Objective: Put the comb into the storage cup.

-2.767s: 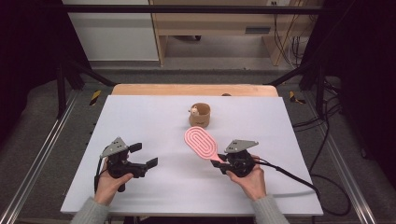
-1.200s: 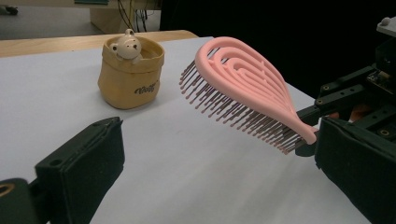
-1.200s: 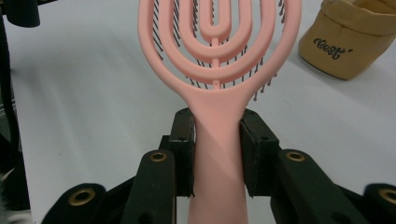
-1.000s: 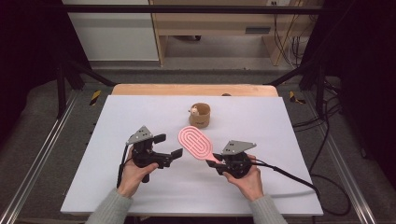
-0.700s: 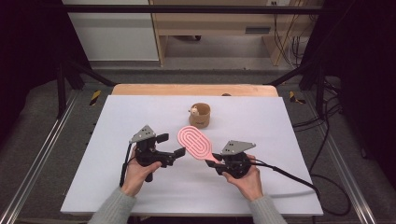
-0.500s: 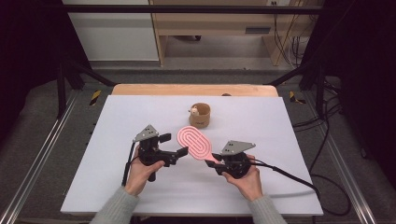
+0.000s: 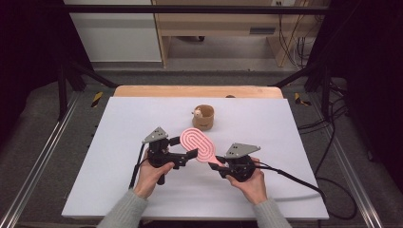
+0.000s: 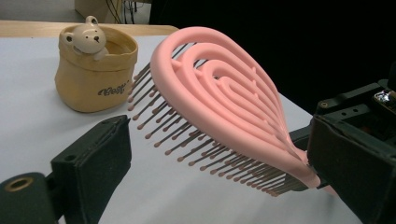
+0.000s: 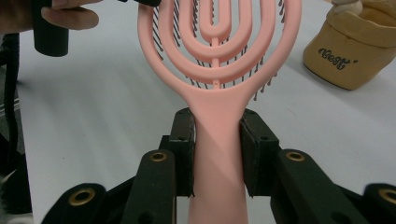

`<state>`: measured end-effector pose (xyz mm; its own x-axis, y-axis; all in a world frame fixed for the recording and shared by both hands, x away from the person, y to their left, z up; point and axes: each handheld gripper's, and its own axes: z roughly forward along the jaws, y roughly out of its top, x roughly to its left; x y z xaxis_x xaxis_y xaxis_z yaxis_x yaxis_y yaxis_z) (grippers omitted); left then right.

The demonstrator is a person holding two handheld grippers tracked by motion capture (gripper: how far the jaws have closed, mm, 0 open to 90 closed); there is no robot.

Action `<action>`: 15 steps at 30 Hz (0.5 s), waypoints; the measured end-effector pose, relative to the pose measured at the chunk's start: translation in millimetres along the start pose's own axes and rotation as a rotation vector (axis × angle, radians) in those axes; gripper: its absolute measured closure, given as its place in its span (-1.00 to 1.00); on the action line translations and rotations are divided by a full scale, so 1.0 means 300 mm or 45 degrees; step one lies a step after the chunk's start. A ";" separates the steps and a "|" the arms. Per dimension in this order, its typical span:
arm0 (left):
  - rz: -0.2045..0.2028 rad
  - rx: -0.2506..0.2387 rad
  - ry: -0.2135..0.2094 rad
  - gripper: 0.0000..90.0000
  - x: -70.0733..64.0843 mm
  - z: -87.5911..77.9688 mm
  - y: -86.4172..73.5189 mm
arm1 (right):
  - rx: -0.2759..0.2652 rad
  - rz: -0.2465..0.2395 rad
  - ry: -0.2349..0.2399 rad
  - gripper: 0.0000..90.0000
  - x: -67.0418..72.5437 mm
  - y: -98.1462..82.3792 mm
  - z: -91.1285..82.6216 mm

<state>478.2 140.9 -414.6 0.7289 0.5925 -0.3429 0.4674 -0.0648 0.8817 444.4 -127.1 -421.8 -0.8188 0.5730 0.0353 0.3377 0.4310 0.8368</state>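
Observation:
A pink oval hairbrush [image 7: 197, 142] with dark bristles hangs above the white table [image 7: 119, 142], tilted. My right gripper [image 7: 219, 166] is shut on its handle; in the right gripper view the two pads clamp the pink handle [image 9: 217, 149] from both sides. My left gripper [image 7: 183, 148] is open at the brush's left. In the left gripper view its jaws stand wide apart on either side of the brush head [image 8: 219, 98], the bristles pointing down between them. I cannot tell whether either jaw touches the brush.
A tan pouch-shaped cup [image 7: 205, 117] with a small bear figure on its rim stands behind the brush, mid-table. A wooden strip [image 7: 199, 91] runs along the table's far edge. Cables trail from the right gripper toward the right edge.
My left gripper has moved right and forward across the table to the brush head. The right gripper has shifted the brush slightly left, still gripping the handle.

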 end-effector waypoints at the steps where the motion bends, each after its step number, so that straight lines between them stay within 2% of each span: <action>1: -0.006 -0.003 -0.010 -0.82 -0.002 0.005 -0.001 | -0.003 -0.001 0.000 0.54 0.000 0.000 -0.001; 12: -0.034 -0.016 -0.033 -0.64 -0.011 0.021 -0.004 | -0.029 -0.015 -0.004 0.54 0.006 0.004 -0.004; 15: -0.047 -0.022 -0.043 -0.53 -0.012 0.022 -0.004 | -0.037 -0.017 -0.010 0.54 0.008 0.004 -0.002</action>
<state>478.2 133.5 -416.5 0.7280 0.5668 -0.3857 0.4858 -0.0294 0.8736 442.4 -125.7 -420.4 -0.8194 0.5729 0.0201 0.3131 0.4180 0.8528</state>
